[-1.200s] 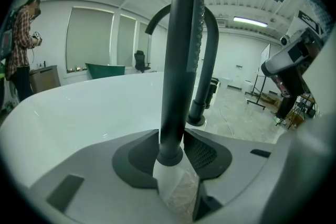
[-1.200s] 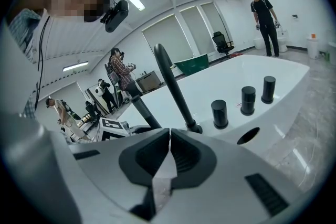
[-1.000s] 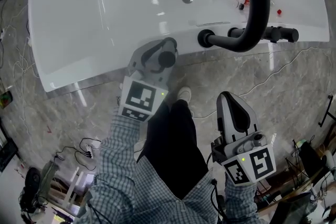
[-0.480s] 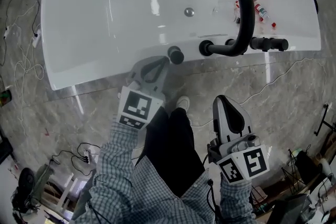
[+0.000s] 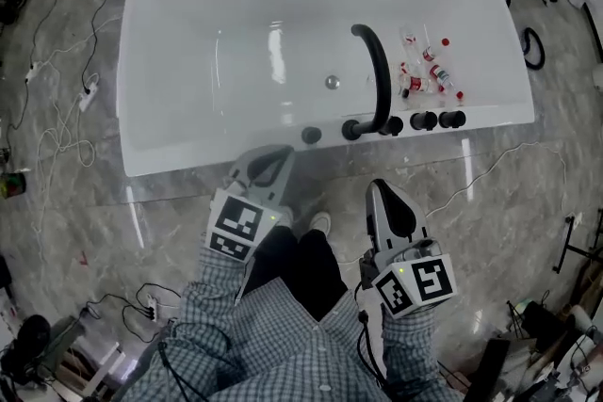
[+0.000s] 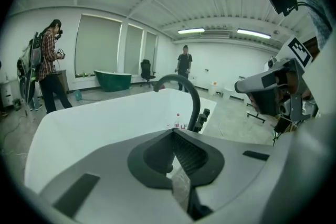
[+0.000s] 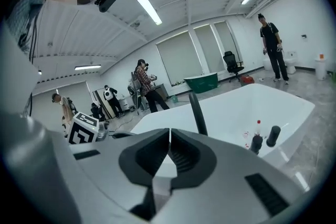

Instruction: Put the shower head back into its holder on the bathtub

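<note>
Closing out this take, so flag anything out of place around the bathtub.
Small red-capped bottles lie scattered inside the bathtub, beside the black spout. That is odd clutter for a tub. Nothing else stands out.

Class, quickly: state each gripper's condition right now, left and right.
Left gripper: shut, just closed, nothing between its jaws.
Right gripper: shut, empty.

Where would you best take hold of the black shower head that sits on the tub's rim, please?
The shower head shows only a round black end above the rim, left of the arched faucet, so grip that end. Come down from above on the near side, jaws either side; the rest is hidden, so a straight lift seems safest.
</note>
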The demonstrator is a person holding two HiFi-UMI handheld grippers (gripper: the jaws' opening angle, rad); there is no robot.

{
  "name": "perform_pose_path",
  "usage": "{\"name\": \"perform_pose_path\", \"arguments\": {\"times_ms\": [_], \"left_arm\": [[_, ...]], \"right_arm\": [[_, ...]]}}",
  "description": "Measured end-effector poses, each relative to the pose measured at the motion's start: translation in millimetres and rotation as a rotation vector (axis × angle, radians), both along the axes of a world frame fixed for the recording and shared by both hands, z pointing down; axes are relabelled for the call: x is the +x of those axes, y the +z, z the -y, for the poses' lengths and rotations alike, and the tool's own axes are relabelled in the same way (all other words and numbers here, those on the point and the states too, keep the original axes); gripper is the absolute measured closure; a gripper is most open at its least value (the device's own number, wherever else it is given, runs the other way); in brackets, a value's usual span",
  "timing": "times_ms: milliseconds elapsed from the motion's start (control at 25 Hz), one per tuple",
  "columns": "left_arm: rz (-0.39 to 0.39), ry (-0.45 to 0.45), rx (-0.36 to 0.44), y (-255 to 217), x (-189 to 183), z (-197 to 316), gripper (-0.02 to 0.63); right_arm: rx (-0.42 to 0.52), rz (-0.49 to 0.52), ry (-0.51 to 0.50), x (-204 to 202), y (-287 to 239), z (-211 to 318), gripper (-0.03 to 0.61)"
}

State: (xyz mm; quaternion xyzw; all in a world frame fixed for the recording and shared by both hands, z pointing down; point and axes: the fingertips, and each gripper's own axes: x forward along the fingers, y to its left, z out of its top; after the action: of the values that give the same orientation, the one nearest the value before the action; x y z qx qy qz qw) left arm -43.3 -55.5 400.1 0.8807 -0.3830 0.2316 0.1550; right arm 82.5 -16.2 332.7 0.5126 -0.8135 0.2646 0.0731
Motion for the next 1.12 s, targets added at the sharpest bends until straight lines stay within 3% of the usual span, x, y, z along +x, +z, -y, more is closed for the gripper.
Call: {"name": "perform_pose_path", "arguments": {"times_ms": [160, 320, 560, 680, 840, 1120], "left_arm": [[-0.012, 0.007, 0.05, -63, -9, -3, 0.603], [-0.085, 0.001, 0.07, -118, -16, -18, 0.603], [-0.073, -0.021, 0.131, -173, -29, -44, 0.603], [-0.073, -0.037, 0.141, -189, -37, -60, 0.603], [-0.121, -0.061, 0.145, -198, -41, -72, 0.603], [-0.127, -0.085, 0.166, -200, -41, -70, 0.603]], "right_arm": [[0.073, 0.0, -0.002, 1, -53, 6, 0.557], [0.147, -0.011, -0.004, 2, -100, 2, 0.557], [0.22, -0.005, -0.017, -2, -145, -12, 0.557], [0.26, 0.03, -0.032, -9, -161, -19, 0.557], [0.297, 0.01, -0.058, -11, -174, -22, 0.557], [0.332, 0.01, -0.075, -11, -188, -21, 0.557]]}}
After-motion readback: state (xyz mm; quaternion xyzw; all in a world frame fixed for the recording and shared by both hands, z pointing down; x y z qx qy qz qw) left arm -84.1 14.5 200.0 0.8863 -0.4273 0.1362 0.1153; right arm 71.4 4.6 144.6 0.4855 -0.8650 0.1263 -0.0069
